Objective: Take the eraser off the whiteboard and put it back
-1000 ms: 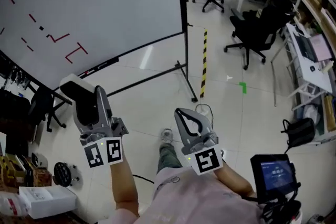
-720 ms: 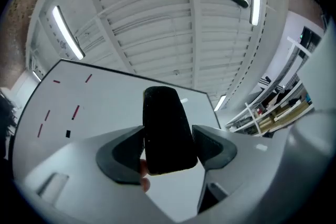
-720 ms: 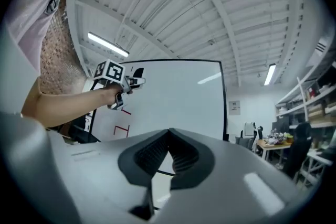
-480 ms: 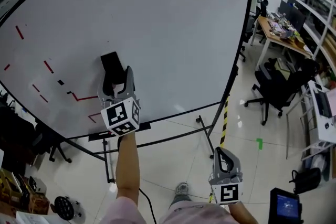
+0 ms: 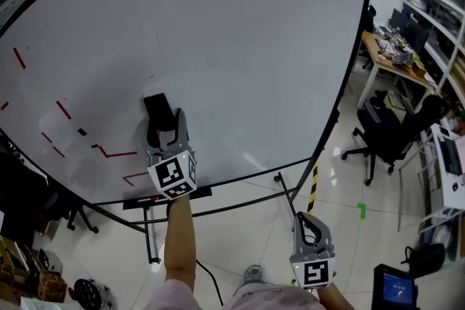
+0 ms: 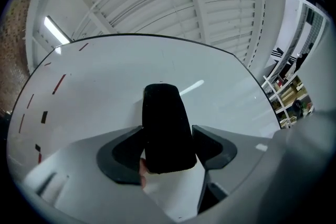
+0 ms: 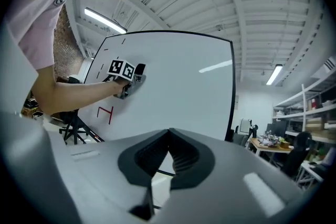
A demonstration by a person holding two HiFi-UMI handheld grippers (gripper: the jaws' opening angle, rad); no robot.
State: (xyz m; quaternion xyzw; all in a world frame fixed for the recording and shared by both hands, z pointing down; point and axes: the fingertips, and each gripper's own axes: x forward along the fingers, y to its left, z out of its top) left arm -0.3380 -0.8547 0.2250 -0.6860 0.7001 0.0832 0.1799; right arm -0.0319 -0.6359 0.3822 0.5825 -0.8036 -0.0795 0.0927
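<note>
compared with a second ago, when both grippers are hanging low in front of the body and the board is standing off to one side, the left gripper [image 5: 166, 125] is now reaching up to the whiteboard [image 5: 247, 40] with the black eraser [image 5: 158, 108] clamped between its jaws. over the last half second it is barely shifting, so the approach is judged to be ending. the far end of the eraser is lying at the board face (contact or a thin gap cannot be told apart). this is reading as the put-back step, nearly complete: the eraser is likely needing to seat flat on the board before the jaws let go. the right gripper [image 5: 308, 220] is staying low by the body, jaws fully together on nothing, well apart from the board. regarding edges, the black lower frame [image 5: 240, 172] and the small tray [image 5: 168, 197] are running just below the left gripper, and the red marks [image 5: 116, 153] are lying just beside it on the left. open white surface is extending above and to the right of the eraser. the stand leg [image 5: 285, 189] and the office chair [image 5: 389, 131] are standing clear of both grippers.
</note>
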